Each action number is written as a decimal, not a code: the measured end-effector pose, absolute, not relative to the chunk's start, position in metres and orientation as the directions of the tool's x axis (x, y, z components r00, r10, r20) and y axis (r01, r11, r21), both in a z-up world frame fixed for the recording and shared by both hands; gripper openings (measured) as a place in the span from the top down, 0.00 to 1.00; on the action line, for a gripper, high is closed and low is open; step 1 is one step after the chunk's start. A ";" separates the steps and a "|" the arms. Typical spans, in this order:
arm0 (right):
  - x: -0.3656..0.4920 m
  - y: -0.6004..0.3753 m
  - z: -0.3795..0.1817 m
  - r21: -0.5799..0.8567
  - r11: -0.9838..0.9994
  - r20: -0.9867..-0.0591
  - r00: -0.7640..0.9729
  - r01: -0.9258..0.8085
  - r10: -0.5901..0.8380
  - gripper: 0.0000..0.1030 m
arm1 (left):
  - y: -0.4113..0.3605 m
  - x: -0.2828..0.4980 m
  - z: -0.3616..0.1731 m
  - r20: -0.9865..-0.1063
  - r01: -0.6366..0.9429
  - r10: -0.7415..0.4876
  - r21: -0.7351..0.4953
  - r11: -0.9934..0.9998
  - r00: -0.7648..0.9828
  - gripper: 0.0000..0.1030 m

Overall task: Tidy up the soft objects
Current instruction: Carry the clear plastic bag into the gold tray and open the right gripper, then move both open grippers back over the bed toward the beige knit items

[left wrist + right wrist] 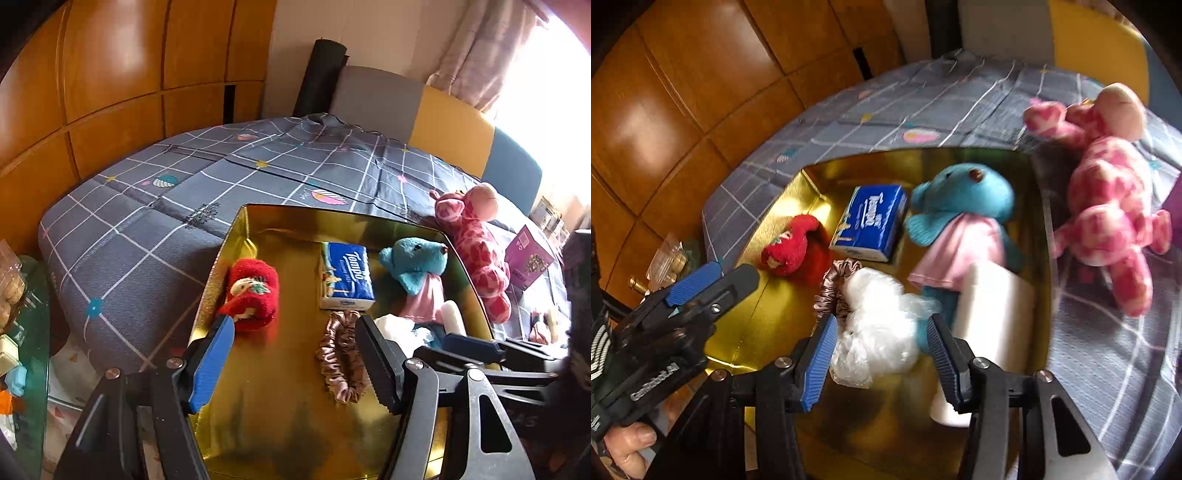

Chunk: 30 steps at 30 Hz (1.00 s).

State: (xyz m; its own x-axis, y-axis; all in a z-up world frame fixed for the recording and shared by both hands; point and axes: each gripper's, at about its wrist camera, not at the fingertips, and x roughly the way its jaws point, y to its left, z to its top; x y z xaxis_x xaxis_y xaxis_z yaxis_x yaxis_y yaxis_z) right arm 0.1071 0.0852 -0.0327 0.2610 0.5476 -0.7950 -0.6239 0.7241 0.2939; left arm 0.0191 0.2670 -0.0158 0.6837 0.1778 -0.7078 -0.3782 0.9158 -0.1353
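gold tray [768, 258] holds crinkly clear plastic bag [879, 325], teddy [960, 195].

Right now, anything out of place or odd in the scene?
Yes: the pink giraffe plush lies on the bedspread outside the gold tray, while the other soft items sit inside. The clear plastic bag sits crumpled between the right gripper pads, untouched.

plush toys [1108, 199] x3 | tissue pk [871, 221] x1 | scrunchie [341, 354] x1 | plastic bag [879, 325] x1 | tray [280, 424] x1
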 end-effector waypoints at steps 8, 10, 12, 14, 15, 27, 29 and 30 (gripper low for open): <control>0.089 0.049 -0.015 0.223 0.781 -0.763 0.394 -0.584 0.513 0.50 | 0.243 0.018 -0.011 -0.693 -0.310 0.139 -0.127 0.942 0.707 0.33; 0.085 0.038 -0.011 0.200 0.794 -0.754 0.427 -0.574 0.499 0.50 | 0.236 0.018 -0.010 -0.694 -0.289 0.128 -0.120 0.950 0.709 0.33; 0.081 0.027 -0.006 0.172 0.808 -0.743 0.465 -0.563 0.481 0.50 | 0.228 0.019 -0.009 -0.692 -0.266 0.113 -0.118 0.957 0.713 0.33; 0.077 0.017 -0.002 0.150 0.821 -0.734 0.494 -0.552 0.466 0.50 | 0.220 0.019 -0.009 -0.691 -0.246 0.098 -0.118 0.962 0.717 0.31; 0.075 0.011 0.000 0.138 0.826 -0.728 0.510 -0.546 0.459 0.50 | 0.216 0.018 -0.008 -0.691 -0.239 0.095 -0.116 0.964 0.716 0.31; 0.067 -0.083 0.030 0.010 0.934 -0.593 0.750 -0.357 0.293 0.47 | 0.173 0.024 0.005 -0.682 -0.129 0.042 -0.077 0.989 0.730 0.27; 0.067 -0.106 0.036 -0.022 0.956 -0.559 0.797 -0.291 0.230 0.47 | 0.165 0.028 0.010 -0.678 -0.102 0.020 -0.081 0.992 0.734 0.27; 0.067 -0.120 0.039 -0.023 0.966 -0.544 0.814 -0.256 0.203 0.47 | 0.161 0.029 0.012 -0.678 -0.091 0.010 -0.083 0.992 0.735 0.27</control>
State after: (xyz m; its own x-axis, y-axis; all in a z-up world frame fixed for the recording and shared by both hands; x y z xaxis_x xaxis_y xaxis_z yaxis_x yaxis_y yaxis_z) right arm 0.0672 -0.1204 0.0394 0.8145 0.2029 -0.5436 -0.2562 0.9663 -0.0233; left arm 0.0292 0.1610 0.0115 0.7349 0.0105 -0.6781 -0.0905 0.9925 -0.0828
